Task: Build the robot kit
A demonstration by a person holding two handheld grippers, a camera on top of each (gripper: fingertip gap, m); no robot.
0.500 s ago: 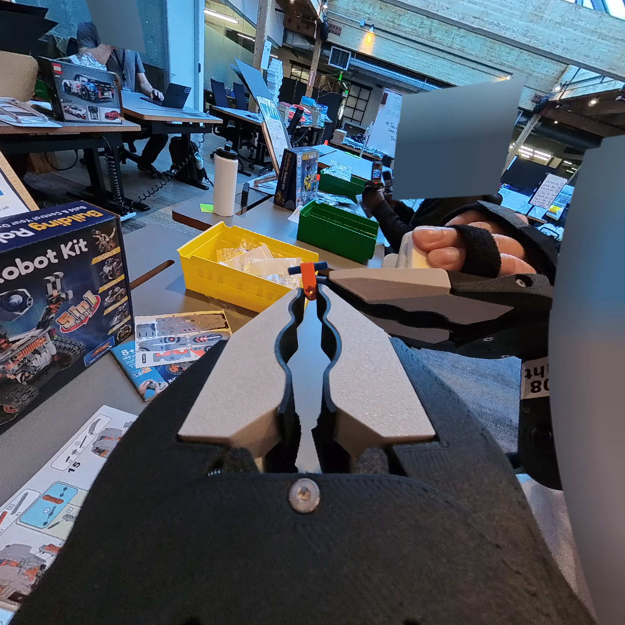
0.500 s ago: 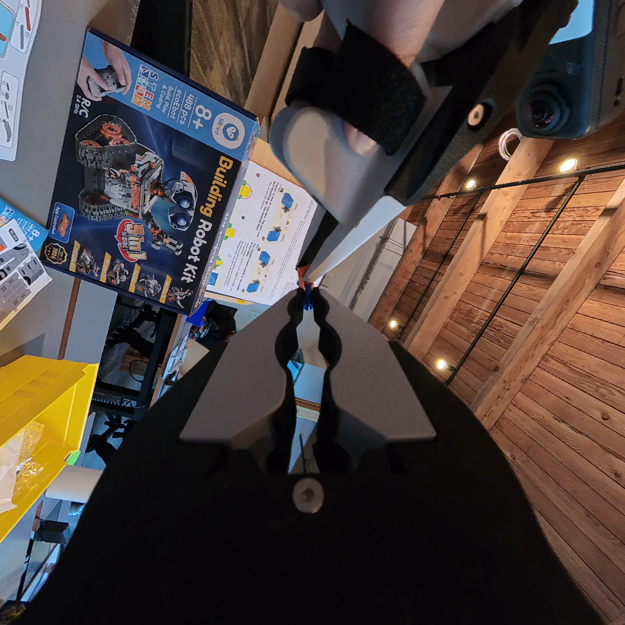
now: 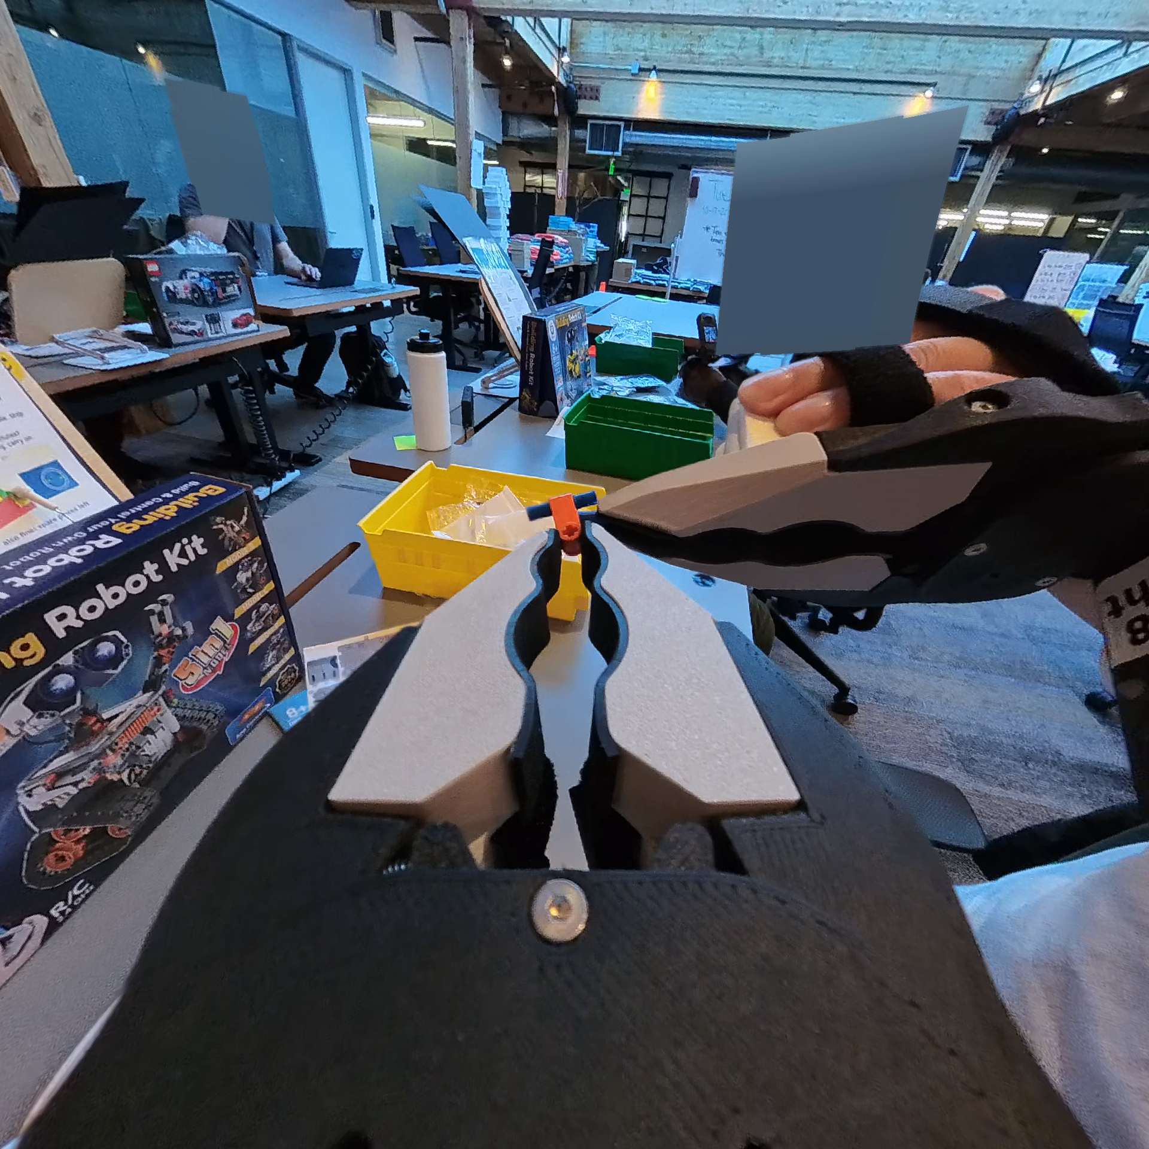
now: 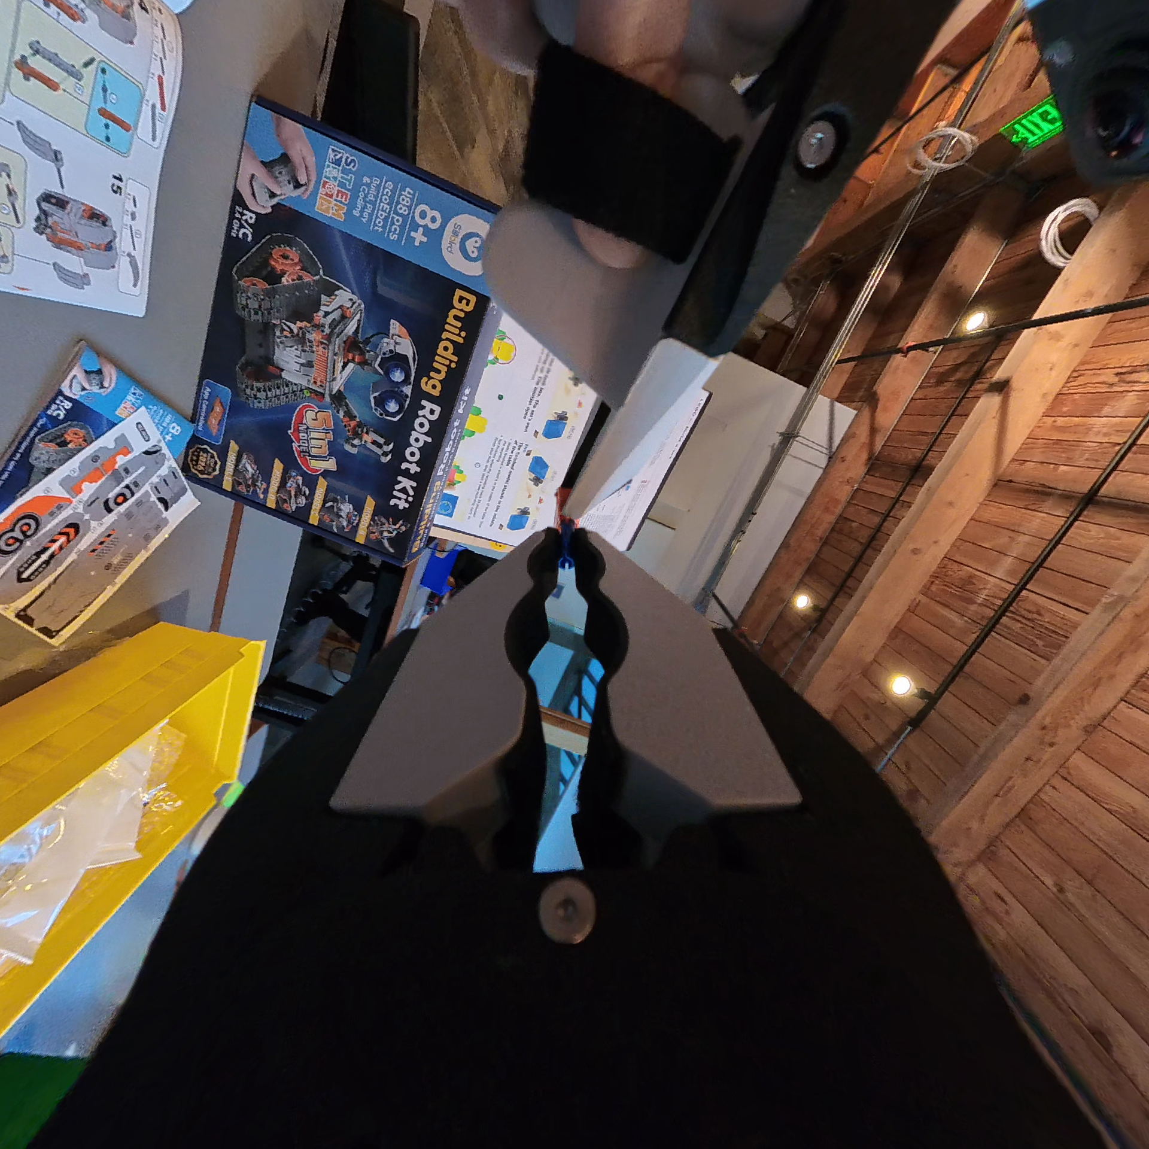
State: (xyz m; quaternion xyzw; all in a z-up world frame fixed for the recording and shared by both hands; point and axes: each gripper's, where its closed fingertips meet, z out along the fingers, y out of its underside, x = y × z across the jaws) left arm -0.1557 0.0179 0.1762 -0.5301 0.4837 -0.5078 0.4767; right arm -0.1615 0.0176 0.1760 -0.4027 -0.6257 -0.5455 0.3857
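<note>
— Left wrist view, from the left: what stands on the table (image 3: 323, 597)?

— A blue kit box (image 3: 133, 653) at the near left edge, upright. Farther and to its right, a yellow bin (image 3: 435, 553) with clear bags (image 3: 482, 525) inside. Beyond it, a white bottle (image 3: 429, 392) and a green bin (image 3: 634, 435) on the next table.

— And the left gripper (image 3: 569, 538)?

— Pressed together on an orange connector (image 3: 567, 528), pinched at the very tips, held in the air in front of the yellow bin. A blue pin (image 3: 542, 508) runs crosswise through the connector's top.

— The right gripper (image 3: 600, 513)?

— It comes in from the right, a hand (image 3: 858, 388) behind it. Its tips meet the pin's right end.

— Does the right wrist view agree?

— Yes, though tilted. Far left lies a manual (image 4: 81, 155) and a sticker sheet (image 4: 93, 503), then the box (image 4: 323, 348), with the yellow bin (image 4: 124, 702) near left. In the centre the right gripper (image 4: 564, 544) is clamped on the blue pin (image 4: 564, 547); the left gripper (image 4: 569, 507) reaches down from above, the orange connector (image 4: 562, 497) a sliver at its tip.
</note>
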